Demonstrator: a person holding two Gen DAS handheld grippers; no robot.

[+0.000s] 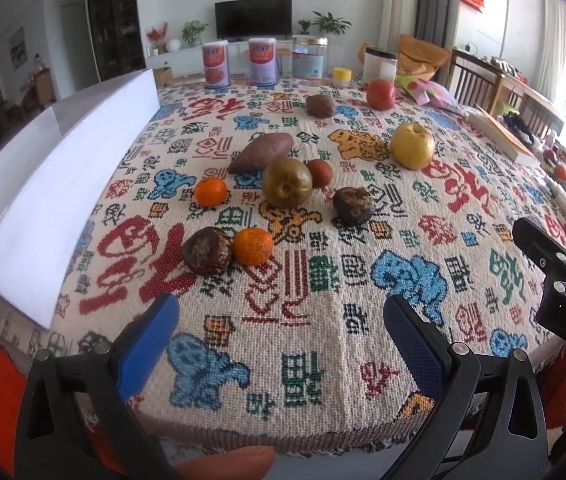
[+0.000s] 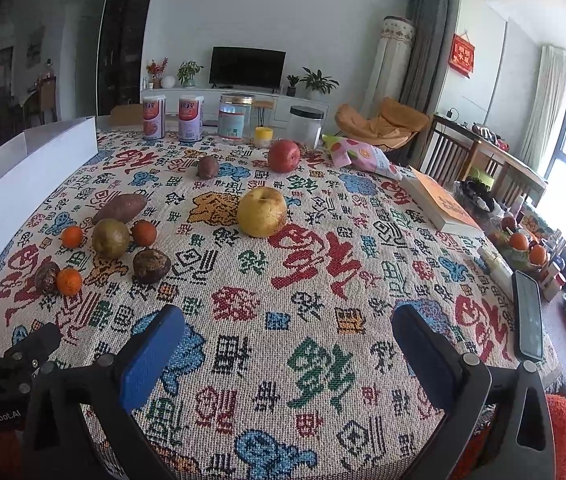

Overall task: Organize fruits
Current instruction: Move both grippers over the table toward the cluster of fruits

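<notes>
A: Right, gripper states at this frame?

B: Left gripper (image 1: 281, 320) had its blue pads spread wide, nothing between them, hovering over the near edge of the patterned tablecloth (image 1: 323, 288). Right gripper (image 2: 289, 336) was likewise spread, empty, over the cloth nearer the right side.

A: Fruit positions?

B: Cluster at left-centre: sweet potato (image 1: 261, 153) lying at the back, green pear (image 1: 287, 182) just in front of it, a small reddish fruit (image 1: 319, 173) touching the pear's right side. One mandarin (image 1: 211, 191) sat left of the pear. Nearer, a dark wrinkled fruit (image 1: 207, 251) touched a second mandarin (image 1: 253, 246). Another dark wrinkled fruit (image 1: 353, 206) lay right of the pear, apart from it.

A: And further back?

B: Yellow apple (image 2: 262, 212) stood alone mid-table; red apple (image 2: 283, 155) and a small brown fruit (image 2: 207, 167) lay near the far edge, in front of the jars (image 2: 235, 117).

A: Container?

B: White box (image 1: 67, 184) stood along the left edge, its inside hidden from both views
</notes>
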